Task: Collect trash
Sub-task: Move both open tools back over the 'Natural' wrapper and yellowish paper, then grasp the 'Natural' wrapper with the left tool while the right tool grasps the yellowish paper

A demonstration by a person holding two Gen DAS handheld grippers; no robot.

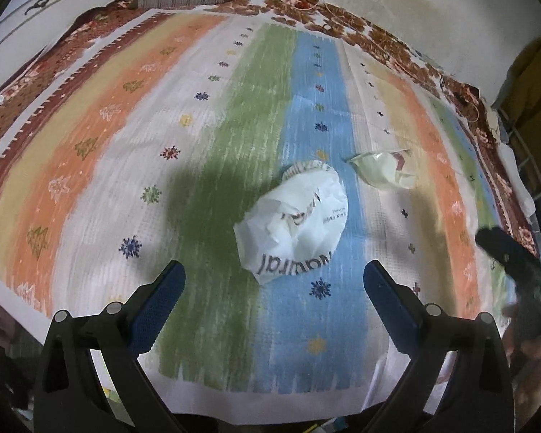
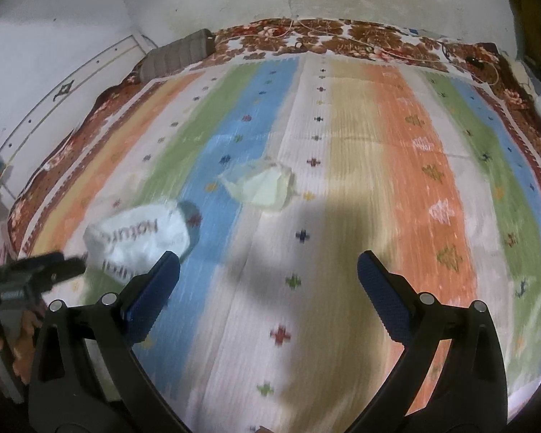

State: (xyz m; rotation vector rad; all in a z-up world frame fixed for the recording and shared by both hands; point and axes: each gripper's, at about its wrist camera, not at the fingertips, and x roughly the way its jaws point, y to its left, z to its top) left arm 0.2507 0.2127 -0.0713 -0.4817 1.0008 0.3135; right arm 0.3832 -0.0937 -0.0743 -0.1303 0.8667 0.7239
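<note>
We hold left gripper (image 1: 274,281) and right gripper (image 2: 268,270) spread and empty; crumpled white wrapper (image 1: 294,222) may slide on the striped bedcover (image 1: 212,115) if nudged; clear plastic wrapper (image 2: 261,187) risks collapsing.

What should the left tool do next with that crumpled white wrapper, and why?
Probably ease the left tool forward and down over the crumpled white wrapper. Its jaws stand open and empty, and the wrapper lies loose on the striped blanket just ahead, between them. The pale plastic piece lies farther off.

Left gripper (image 1: 274,281) jaws wide apart; right gripper (image 2: 268,270) likewise.
</note>
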